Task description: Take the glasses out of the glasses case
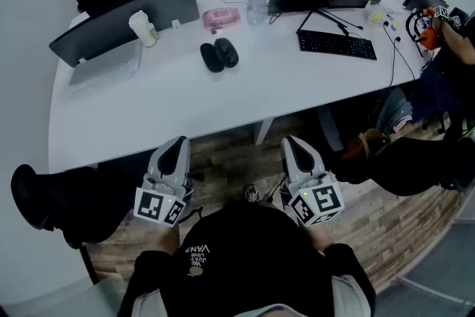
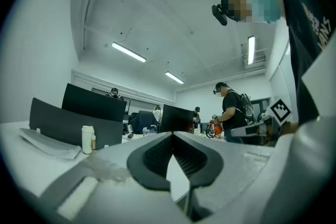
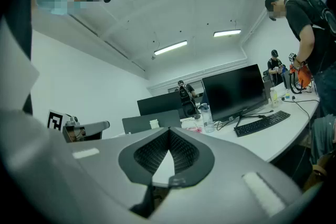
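Below the desk's (image 1: 223, 119) near edge, lower centre, the left gripper (image 1: 175, 148) and right gripper (image 1: 294, 145) sit pinched together, empty. The dark glasses case (image 1: 219, 55) lies upper centre, contents unclear.

Glasses case (image 1: 219, 55): seen too small for open or shut to be told. Person (image 1: 456, 48) at right: cut off by the head view's edge.

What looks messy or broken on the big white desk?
Nothing stands out. Nothing on the desk looks spilled, tipped or broken. The black glasses case lies flat near its middle. The left claw and right claw are shut and empty, held short of the desk's near edge.
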Demonstrator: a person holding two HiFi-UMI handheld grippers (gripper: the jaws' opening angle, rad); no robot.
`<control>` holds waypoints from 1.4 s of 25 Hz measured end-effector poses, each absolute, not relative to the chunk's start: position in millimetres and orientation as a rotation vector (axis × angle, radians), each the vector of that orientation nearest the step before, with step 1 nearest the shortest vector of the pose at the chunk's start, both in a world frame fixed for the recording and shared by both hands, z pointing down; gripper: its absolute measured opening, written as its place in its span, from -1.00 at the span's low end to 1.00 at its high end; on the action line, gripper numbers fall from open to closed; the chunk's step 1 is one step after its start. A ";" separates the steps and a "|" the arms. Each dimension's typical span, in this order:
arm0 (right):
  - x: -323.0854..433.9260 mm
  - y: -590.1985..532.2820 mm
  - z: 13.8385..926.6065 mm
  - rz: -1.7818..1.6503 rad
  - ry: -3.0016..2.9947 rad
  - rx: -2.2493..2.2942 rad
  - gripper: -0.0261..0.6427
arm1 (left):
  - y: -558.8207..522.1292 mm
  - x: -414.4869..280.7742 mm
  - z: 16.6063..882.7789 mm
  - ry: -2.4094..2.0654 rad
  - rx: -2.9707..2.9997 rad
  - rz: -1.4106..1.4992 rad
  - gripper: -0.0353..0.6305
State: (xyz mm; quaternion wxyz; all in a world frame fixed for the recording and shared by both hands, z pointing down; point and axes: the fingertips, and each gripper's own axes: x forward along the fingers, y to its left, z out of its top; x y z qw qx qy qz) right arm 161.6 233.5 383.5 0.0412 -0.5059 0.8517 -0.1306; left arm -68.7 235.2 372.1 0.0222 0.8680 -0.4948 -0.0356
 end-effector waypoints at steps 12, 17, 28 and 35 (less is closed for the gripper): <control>175.7 198.9 384.5 -0.440 2.618 -1.448 -0.93 | 211.1 -59.4 376.7 -1.597 2.641 -0.126 -0.89; 183.8 185.1 390.9 -0.465 2.654 -1.408 -0.93 | 201.6 -56.0 380.2 -1.651 2.600 -0.150 -0.89; 179.1 153.2 395.5 -0.470 2.696 -1.393 -0.92 | 173.9 -55.2 386.8 -1.656 2.584 -0.097 -0.89; 160.4 125.2 395.8 -0.474 2.645 -1.470 -0.92 | 133.8 -78.6 385.5 -1.594 2.619 -0.105 -0.89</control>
